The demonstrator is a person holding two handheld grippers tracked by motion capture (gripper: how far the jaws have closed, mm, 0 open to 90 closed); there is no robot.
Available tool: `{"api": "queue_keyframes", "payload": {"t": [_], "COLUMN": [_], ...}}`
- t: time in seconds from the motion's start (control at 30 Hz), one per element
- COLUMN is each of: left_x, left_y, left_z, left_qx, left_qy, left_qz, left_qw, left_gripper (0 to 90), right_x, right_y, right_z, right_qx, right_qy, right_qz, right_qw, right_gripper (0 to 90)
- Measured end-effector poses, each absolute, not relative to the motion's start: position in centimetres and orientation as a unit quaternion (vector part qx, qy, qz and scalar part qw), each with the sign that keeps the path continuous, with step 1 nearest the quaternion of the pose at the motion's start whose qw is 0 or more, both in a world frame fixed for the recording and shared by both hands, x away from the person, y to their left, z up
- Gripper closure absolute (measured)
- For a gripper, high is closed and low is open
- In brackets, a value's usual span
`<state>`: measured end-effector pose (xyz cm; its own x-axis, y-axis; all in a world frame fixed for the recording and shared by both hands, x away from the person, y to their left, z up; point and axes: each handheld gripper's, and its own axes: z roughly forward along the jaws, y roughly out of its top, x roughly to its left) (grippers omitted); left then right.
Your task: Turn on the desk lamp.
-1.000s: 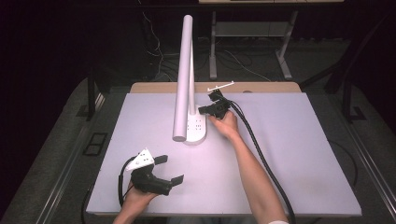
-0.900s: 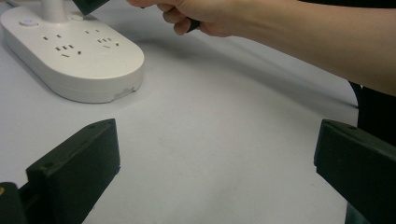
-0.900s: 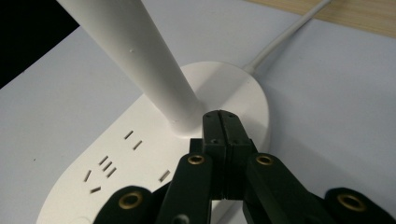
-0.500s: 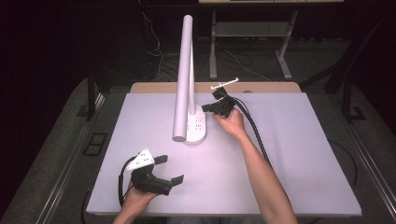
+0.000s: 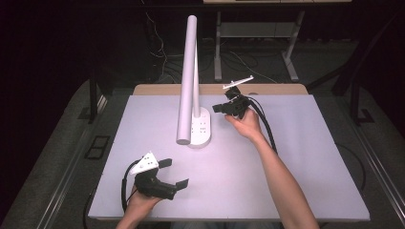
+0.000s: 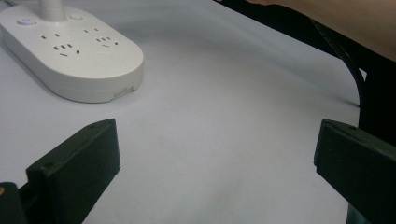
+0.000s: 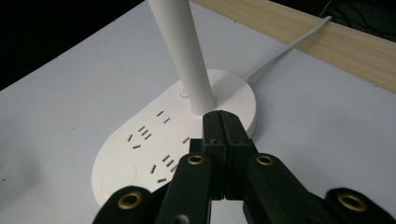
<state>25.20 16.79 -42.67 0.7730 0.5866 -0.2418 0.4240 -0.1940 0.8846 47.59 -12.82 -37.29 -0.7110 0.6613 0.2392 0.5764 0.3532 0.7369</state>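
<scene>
Your counter (image 5: 296, 181) is covered in a pale lavender-white sheet, with a strip of bare wood showing along its far edge. Around it the room is dark: grey floor on both sides, loose cables and the metal legs of another frame beyond the far edge.

The desk lamp (image 5: 188, 81) stands a little left of the counter's middle. Its oval white base (image 5: 203, 129) carries rows of socket slots and a small lit button at the foot of the stem (image 7: 184, 51), and its white cord (image 7: 285, 49) runs off over the wooden strip.

Your left hand (image 5: 138, 202) sits at the near left edge, holding the left hand-held gripper (image 5: 173, 172) low over the sheet and aimed toward the lamp. Its jaws stand wide apart with nothing between them; the lamp base lies ahead and to one side, well apart.

Your right forearm reaches diagonally across the counter. Your right hand (image 5: 246, 124) holds the right hand-held gripper (image 7: 226, 126) just right of the lamp base, tilted down toward it. Its jaws are pressed flat together, empty, tips poised above the base near the stem's foot, not touching.
</scene>
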Motion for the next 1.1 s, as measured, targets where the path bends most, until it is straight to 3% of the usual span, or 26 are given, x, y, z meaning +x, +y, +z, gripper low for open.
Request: {"api": "queue_keyframes", "payload": {"t": [0.07, 0.43, 0.73, 1.1], "left_x": [25.2, 25.1, 25.2, 25.3], "left_y": [16.8, 16.6, 16.6, 16.5], "left_z": [-42.7, -42.7, -42.7, -42.8], "left_qx": [0.770, 0.771, 0.767, 0.768], "left_qy": [0.328, 0.327, 0.331, 0.332], "left_qz": [0.075, 0.074, 0.074, 0.073], "left_qw": [0.542, 0.542, 0.545, 0.543], "left_gripper": [0.0, 0.0, 0.0, 0.0], "right_x": [47.2, 44.5, 41.8, 37.9], "right_y": [-13.3, -15.9, -18.9, -22.8], "right_z": [-36.9, -35.9, -36.0, -35.8], "right_qx": [0.376, 0.402, 0.412, 0.413], "right_qy": [0.820, 0.805, 0.798, 0.788], "right_qz": [0.428, 0.431, 0.432, 0.449], "right_qw": [0.049, 0.061, 0.080, 0.081], "right_gripper": [86.6, 49.4, 0.3, 0.2]}}
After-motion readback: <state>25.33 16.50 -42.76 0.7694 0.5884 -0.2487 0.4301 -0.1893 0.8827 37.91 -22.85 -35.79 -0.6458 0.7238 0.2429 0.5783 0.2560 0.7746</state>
